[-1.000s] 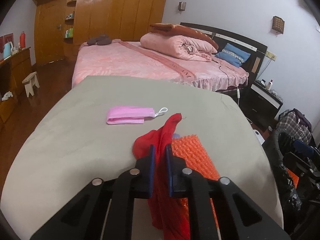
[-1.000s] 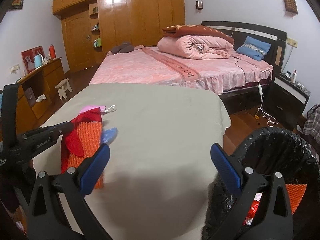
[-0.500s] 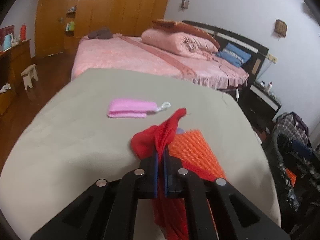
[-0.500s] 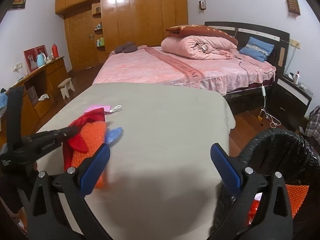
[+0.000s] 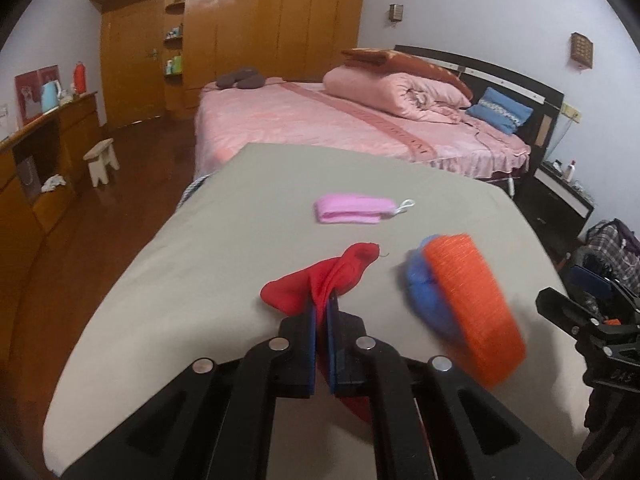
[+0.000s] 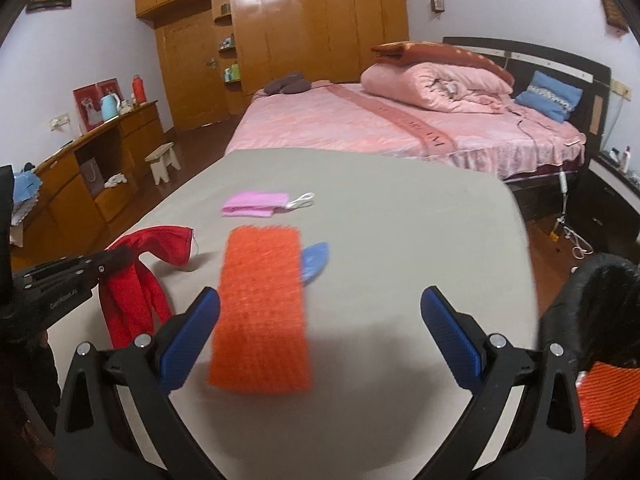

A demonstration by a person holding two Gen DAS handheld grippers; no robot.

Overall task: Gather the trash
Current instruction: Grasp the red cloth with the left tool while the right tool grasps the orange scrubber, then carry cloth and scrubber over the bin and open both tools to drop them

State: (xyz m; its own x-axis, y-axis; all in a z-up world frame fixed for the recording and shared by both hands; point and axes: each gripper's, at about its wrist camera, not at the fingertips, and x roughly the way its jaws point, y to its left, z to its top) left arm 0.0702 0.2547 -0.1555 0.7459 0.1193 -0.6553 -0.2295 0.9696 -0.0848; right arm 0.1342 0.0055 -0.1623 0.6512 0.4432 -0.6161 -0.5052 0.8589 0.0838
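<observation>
Black trash bag [image 6: 592, 300] at the right edge of the table, mouth open, an orange mesh piece [image 6: 608, 400] already showing inside. Over on the grey table [image 5: 200, 280], three more bits of litter: orange mesh pad [image 6: 260, 312] lying flat near the front, a blue scrap [image 6: 314, 260] tucked just behind it and touching, a pink face mask [image 6: 256, 205] farther back, well apart from both. Left gripper [image 5: 323, 312] clamped tight on the red cloth [image 5: 320, 280], pads pressed together with the fabric pinched between, ends bunched in front and hanging below. Right gripper [image 6: 320, 316] spread wide, nothing between its blue pads, the orange pad just ahead of its left finger. Nothing on the open tabletop between that gripper and the bag. Beyond the table, pink bed [image 6: 360, 128] with rolled quilt, wooden wardrobe [image 6: 300, 20] at the back, small stool [image 5: 100, 160] on the floor to the left.
</observation>
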